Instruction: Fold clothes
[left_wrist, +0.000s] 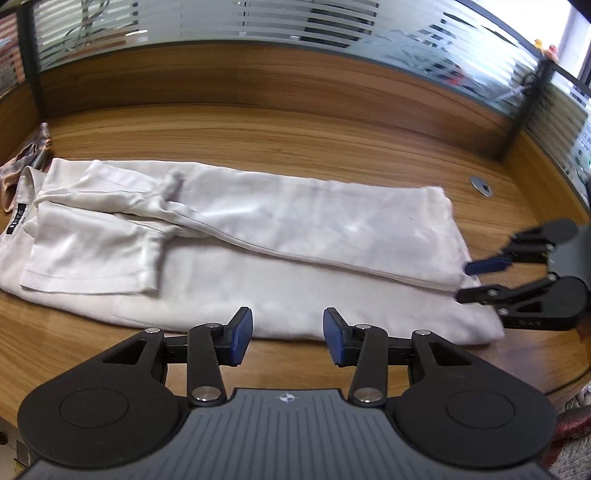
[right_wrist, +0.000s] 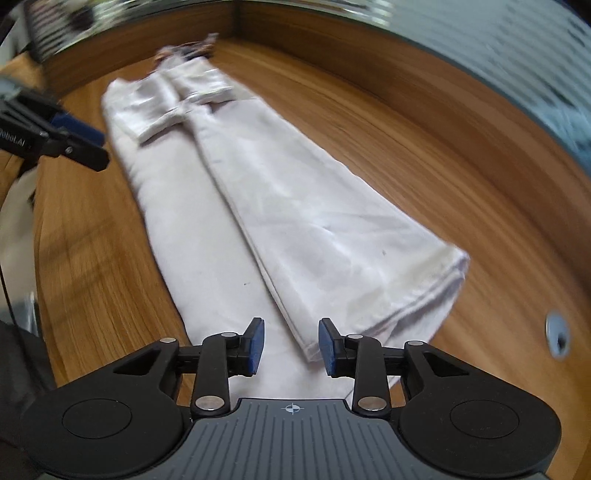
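Note:
A white shirt (left_wrist: 258, 236) lies folded lengthwise on the wooden table (left_wrist: 295, 125), collar and black label at the left, a sleeve folded across its upper part. My left gripper (left_wrist: 288, 334) is open at the shirt's near edge, with nothing between its fingers. In the same view my right gripper (left_wrist: 463, 282) comes in from the right, open, at the folded hem corner. The right wrist view is blurred. It shows the shirt (right_wrist: 295, 221) running away from my open right gripper (right_wrist: 291, 343), whose fingers straddle the hem's corner, and the left gripper (right_wrist: 100, 149) at the upper left.
A crumpled brownish cloth (left_wrist: 26, 162) lies beyond the collar at the far left. A round metal grommet (left_wrist: 482, 186) sits in the table past the hem, also visible as the grommet (right_wrist: 557, 332). A wooden backboard with striped glass (left_wrist: 221, 33) walls the far side.

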